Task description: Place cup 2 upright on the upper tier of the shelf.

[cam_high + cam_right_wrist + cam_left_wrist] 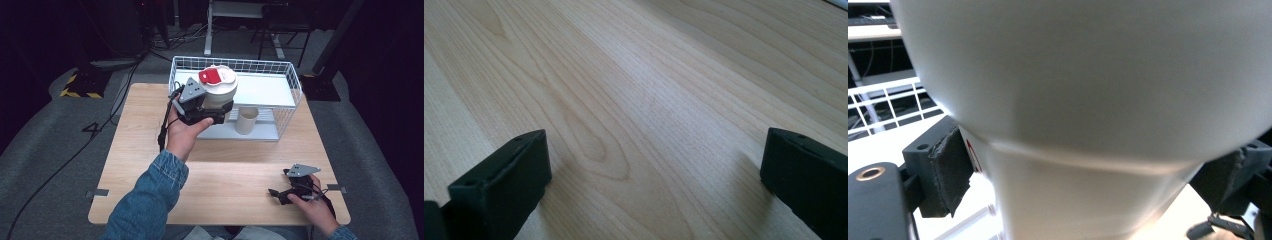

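Note:
A white cup [221,91] with a red-and-white lid [216,75] hangs in the air over the left part of the wire basket [296,86]. My left gripper [216,111] is shut on the cup's lower, narrow part. In the left gripper view the cup [1088,75] looms close between the black pads [950,170], and my left gripper [1088,185] clamps it from both sides. My right gripper [276,194] rests low on the wooden table [235,165] at the front right. Its jaws stand wide apart over bare wood, so my right gripper [654,175] is open and holds nothing.
The white wire basket stands at the table's far edge and has a white upper shelf [265,89]. Below that shelf a beige paper cup [246,120] stands upright. Cables, desk legs and a hazard-striped base [80,85] lie on the dark floor beyond.

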